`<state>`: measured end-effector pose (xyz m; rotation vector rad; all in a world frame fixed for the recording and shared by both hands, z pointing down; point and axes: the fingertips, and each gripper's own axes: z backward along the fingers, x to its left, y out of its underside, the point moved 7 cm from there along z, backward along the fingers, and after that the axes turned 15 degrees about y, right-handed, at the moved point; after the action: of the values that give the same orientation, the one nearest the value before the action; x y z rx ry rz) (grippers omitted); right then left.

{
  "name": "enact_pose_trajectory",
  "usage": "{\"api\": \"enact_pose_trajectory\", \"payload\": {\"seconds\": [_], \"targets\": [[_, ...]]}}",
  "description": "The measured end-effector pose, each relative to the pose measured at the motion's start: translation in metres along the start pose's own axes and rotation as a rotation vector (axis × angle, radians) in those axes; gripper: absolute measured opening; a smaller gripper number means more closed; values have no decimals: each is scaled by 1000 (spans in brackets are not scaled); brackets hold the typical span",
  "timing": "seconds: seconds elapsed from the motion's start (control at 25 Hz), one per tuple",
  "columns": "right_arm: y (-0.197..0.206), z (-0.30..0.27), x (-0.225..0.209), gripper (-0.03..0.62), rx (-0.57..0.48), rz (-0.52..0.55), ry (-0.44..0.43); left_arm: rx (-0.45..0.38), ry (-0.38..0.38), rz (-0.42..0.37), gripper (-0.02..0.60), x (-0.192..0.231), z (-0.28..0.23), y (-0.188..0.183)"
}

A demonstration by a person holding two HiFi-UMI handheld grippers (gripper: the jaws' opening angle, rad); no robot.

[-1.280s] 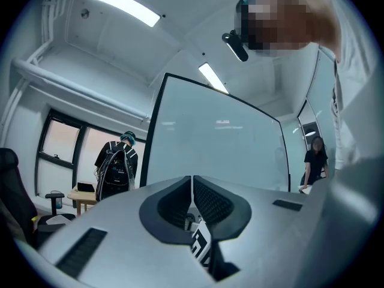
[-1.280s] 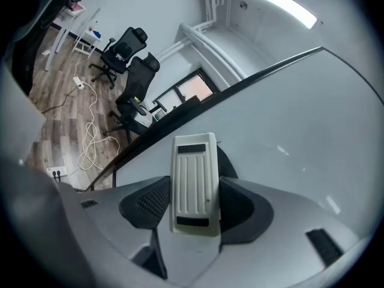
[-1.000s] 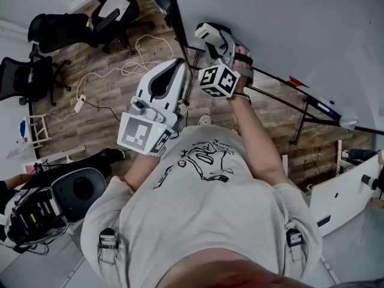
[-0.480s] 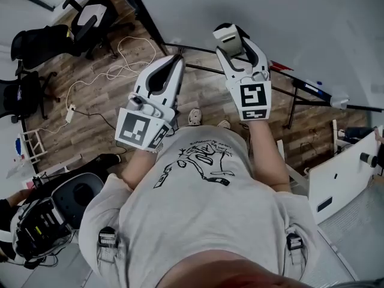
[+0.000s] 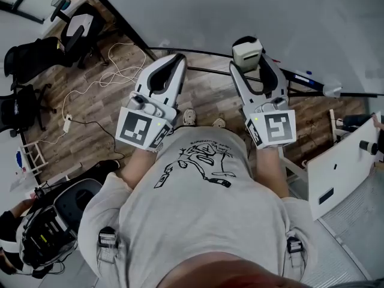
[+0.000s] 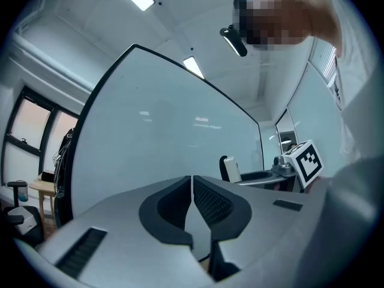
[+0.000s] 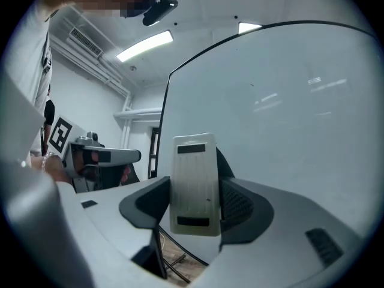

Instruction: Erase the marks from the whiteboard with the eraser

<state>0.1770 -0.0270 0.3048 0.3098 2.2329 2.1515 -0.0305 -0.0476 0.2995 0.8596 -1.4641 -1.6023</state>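
The whiteboard fills the top of the head view and shows no marks in any view. My right gripper is shut on the pale eraser, which stands upright between the jaws, close to the board's lower edge. My left gripper is shut with nothing between its jaws and points at the board's lower left part. From the left gripper view, the eraser appears at right.
The board stand's dark legs cross the wood floor beneath the grippers. Office chairs and a white cable lie at left. A white cabinet stands at right, and a helmet-like device at lower left.
My right gripper with the eraser has swung down and to the right, away from the board surface, turning to point forward beside the left gripper. The left gripper barely moved.
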Motion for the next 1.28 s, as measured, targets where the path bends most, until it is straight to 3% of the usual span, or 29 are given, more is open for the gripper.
{"api": "enact_pose_trajectory", "payload": {"seconds": [0.28,0.6,1.28], "targets": [[-14,32,-30,259,-17,-35,51,-3,51,-10,31,-13,-26,-4],[-4,48,-50,259,-16,-44,58,1,83,-14,31,-25,-50,-6],[-14,48,-59,259,-48,-60,64,-8,96,-25,31,-29,-56,-12]]}}
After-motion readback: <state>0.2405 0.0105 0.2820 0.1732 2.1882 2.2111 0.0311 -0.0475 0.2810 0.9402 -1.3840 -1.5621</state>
